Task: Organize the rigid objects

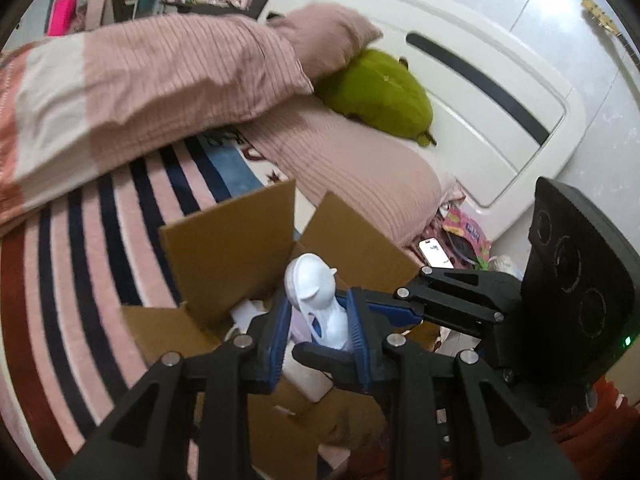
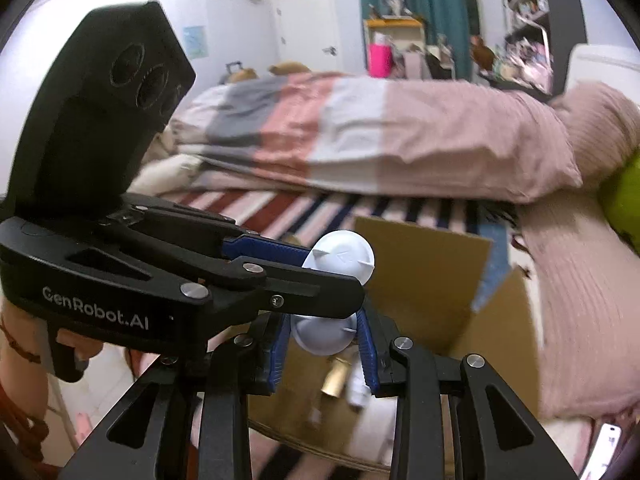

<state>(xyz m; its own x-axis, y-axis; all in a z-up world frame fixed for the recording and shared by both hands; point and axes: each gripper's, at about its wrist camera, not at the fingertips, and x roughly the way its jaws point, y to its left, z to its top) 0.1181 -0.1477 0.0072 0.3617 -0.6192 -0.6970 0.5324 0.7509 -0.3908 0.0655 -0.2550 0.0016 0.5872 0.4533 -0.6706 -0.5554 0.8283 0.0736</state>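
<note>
Left gripper [image 1: 318, 322]: blue pads closed against white object, one pad each side. Right gripper [image 1: 320, 354] enters left wrist view from right, fingers crossing near left fingertips. Right wrist view: right gripper [image 2: 324, 338] narrowed on same object; left gripper [image 2: 340, 276] reaches in from left, above.

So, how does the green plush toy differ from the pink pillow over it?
The green plush toy is smooth, the pink pillow ribbed. The toy lies underneath, partly hidden; the pillow rests on it. Both look soft and sit by the white headboard.
</note>
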